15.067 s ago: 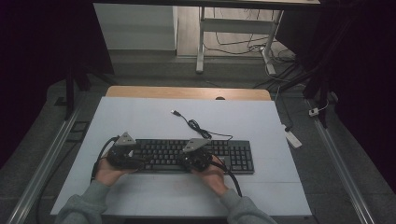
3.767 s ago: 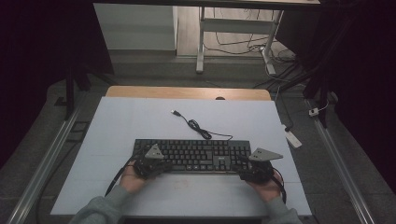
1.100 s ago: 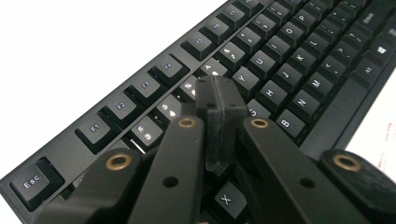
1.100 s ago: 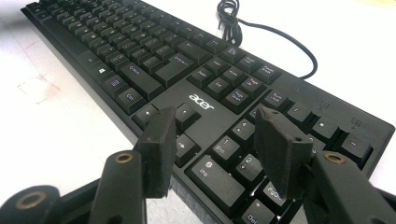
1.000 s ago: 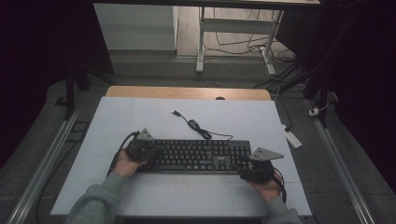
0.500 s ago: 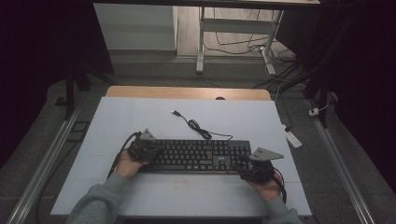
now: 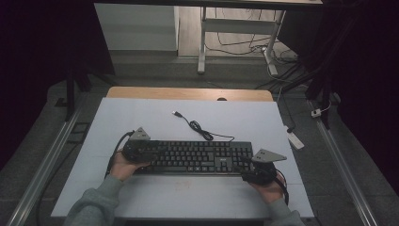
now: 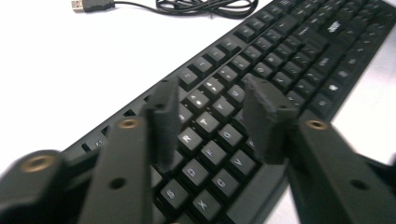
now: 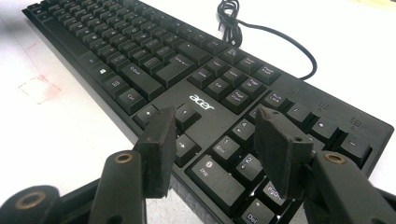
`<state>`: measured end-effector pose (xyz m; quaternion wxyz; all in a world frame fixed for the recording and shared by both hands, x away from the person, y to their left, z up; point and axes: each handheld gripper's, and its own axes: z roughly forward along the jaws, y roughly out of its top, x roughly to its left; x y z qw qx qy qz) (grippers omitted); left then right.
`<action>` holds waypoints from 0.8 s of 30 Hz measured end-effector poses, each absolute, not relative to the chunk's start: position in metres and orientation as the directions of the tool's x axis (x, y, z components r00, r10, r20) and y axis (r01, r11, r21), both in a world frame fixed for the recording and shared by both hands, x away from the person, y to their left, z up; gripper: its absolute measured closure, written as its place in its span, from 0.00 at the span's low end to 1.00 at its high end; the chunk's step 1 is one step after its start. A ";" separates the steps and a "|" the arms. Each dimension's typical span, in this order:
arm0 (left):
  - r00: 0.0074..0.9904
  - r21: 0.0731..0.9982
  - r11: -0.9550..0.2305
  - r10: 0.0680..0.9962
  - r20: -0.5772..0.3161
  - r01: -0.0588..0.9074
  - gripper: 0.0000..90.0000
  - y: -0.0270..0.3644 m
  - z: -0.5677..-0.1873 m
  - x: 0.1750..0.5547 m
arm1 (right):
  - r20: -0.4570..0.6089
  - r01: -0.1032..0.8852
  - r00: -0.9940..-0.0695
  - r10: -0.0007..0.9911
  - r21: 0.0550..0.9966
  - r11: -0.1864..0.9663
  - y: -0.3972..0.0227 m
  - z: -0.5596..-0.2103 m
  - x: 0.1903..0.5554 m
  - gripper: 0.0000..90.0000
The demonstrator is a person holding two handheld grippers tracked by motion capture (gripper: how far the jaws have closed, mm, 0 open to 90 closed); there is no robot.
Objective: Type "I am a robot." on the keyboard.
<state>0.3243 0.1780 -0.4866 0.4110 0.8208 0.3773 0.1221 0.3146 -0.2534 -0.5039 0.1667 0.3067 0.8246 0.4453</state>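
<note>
One flat black plastic keyboard (image 7: 195, 157) w/ coiled cable (image 7: 200, 128) | L gripper (image 8: 212, 123) fingers just opened, apart | R gripper (image 9: 217, 149) fingers apart

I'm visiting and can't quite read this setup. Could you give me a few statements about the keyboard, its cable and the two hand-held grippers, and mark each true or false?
1. The keyboard lies flat on the white table. True.
2. The cable is plugged into a computer. False: its plug lies loose on the table, behind the keyboard.
3. The left gripper is clamped shut on a key. False: its jaws have just been opening and stand apart over the letter keys, with nothing pressed between them.
4. The right gripper is at the number-pad end of the keyboard. True.
5. The right gripper holds the cable. False: its jaws are open above the keys, and the cable lies beyond the keyboard.
</note>
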 end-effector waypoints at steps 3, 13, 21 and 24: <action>0.682 0.772 -0.358 0.719 -0.131 0.525 0.51 0.182 -0.483 0.321 | -0.002 0.357 -0.757 0.653 0.836 0.416 -0.253 -0.504 0.315 0.54; 0.664 0.761 -0.334 0.729 -0.166 0.557 0.40 0.190 -0.482 0.321 | 0.003 0.354 -0.763 0.647 0.839 0.414 -0.250 -0.505 0.315 0.54; 0.663 0.753 -0.338 0.729 -0.170 0.564 0.38 0.190 -0.484 0.322 | 0.006 0.348 -0.767 0.642 0.843 0.409 -0.247 -0.504 0.315 0.54; 0.661 0.748 -0.342 0.732 -0.169 0.569 0.38 0.190 -0.485 0.323 | 0.006 0.349 -0.768 0.640 0.843 0.410 -0.246 -0.503 0.315 0.54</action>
